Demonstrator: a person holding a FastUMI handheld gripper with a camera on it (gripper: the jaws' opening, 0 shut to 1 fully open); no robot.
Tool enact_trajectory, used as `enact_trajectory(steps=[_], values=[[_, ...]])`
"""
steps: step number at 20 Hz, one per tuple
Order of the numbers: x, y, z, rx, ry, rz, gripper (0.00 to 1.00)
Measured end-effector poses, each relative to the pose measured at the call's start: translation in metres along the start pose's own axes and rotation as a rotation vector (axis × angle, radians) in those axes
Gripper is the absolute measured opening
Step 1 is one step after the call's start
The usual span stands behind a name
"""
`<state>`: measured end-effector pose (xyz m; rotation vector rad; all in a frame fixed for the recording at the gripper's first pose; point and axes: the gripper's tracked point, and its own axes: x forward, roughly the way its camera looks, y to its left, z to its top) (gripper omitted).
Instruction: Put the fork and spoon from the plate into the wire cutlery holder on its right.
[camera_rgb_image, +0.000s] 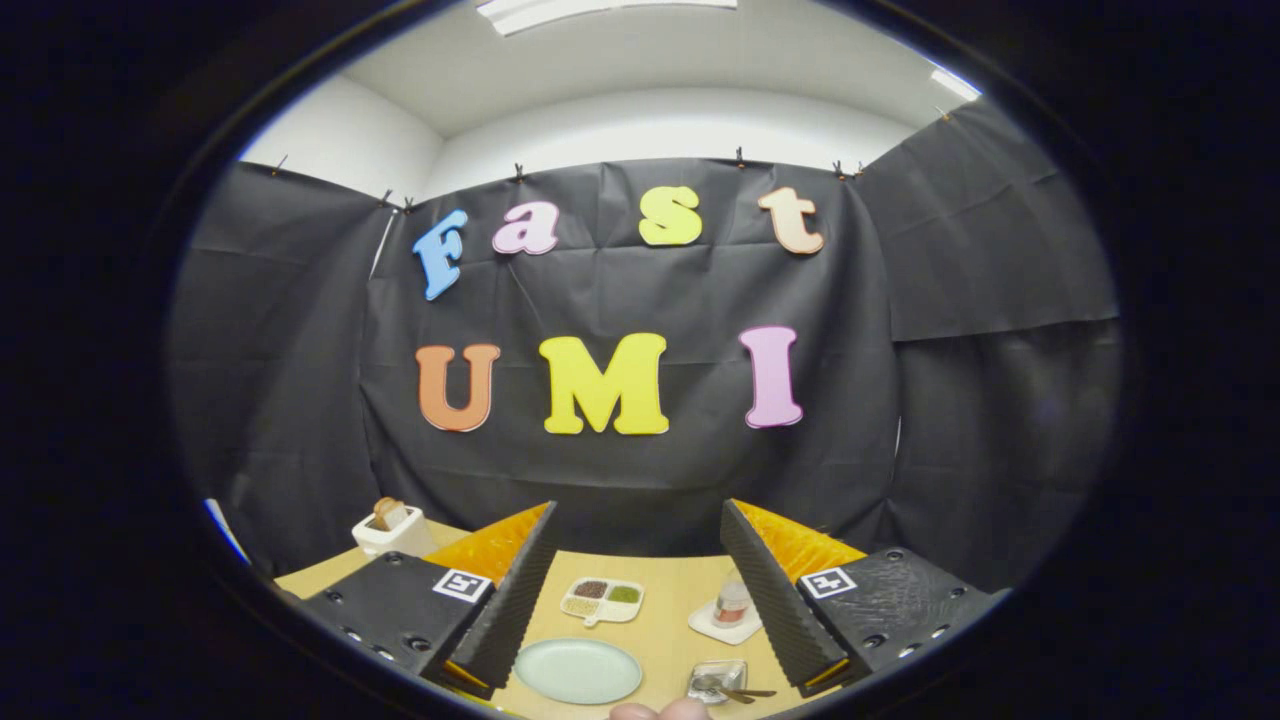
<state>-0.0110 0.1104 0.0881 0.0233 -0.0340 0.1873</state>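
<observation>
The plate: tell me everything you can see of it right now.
The plate is round, pale green and smooth, ceramic by its look, lying flat on the wooden table. Nothing visible rests on it. It sits just ahead of the open gripper, left of the wire cutlery holder, which holds cutlery. Nothing touches it.

On the tabletop, a plate lies between the wide-apart fingers of the tongs. To its right sits a wire cutlery holder with a fork and spoon in it. Beyond the plate lies a divided dish, with a small jar on a saucer to its right. A toaster stands far left.
</observation>
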Motion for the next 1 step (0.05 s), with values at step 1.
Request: enact_trajectory(steps=[1], values=[[0.0003, -0.0016, -0.0007, -0.003, -0.001, 0.002, 0.96]])
